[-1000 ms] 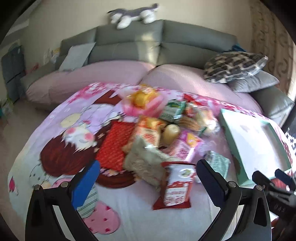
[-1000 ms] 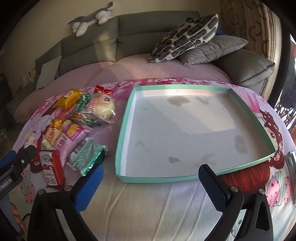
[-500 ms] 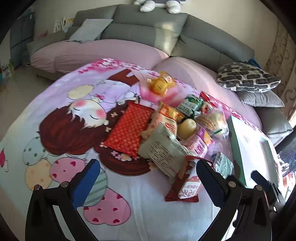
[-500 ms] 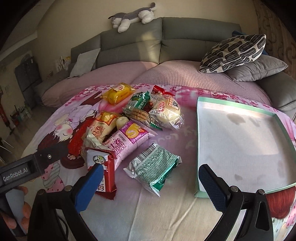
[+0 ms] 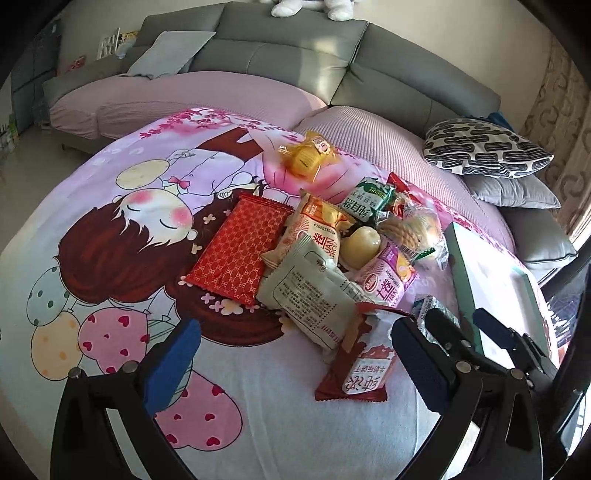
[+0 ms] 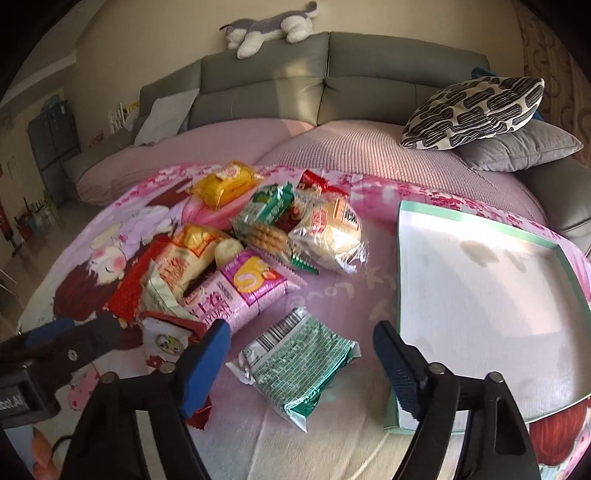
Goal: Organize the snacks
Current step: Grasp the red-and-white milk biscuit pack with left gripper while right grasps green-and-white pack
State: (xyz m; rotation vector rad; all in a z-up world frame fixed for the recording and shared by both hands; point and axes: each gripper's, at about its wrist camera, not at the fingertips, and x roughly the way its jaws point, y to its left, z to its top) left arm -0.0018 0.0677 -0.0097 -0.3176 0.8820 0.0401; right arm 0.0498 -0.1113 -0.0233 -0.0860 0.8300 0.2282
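A pile of snack packets lies on the cartoon-print cloth (image 5: 110, 229): a yellow packet (image 5: 308, 157), a red patterned one (image 5: 240, 254), a grey-white one (image 5: 310, 299) and a pink one (image 6: 240, 291). A green-silver packet (image 6: 299, 369) lies apart, between the fingers of my right gripper (image 6: 301, 332). Its jaws are closing, and the pads stand just clear of the packet. My left gripper (image 5: 295, 326) is open above the cloth, with a red-white packet (image 5: 365, 365) close to its right finger. A teal-rimmed tray (image 6: 400, 277) lies to the right.
A grey sofa (image 6: 325, 85) with pink seat covers runs along the back. A patterned cushion (image 6: 476, 107) and a grey one (image 6: 517, 147) lie at its right end. A plush dog (image 6: 266, 26) rests on the backrest. The left gripper (image 6: 66, 347) shows at the right wrist view's left edge.
My right gripper swung left from the tray to the green-silver packet, and its jaws have narrowed around it. The left gripper rolled a little and edged nearer the pile, staying open.
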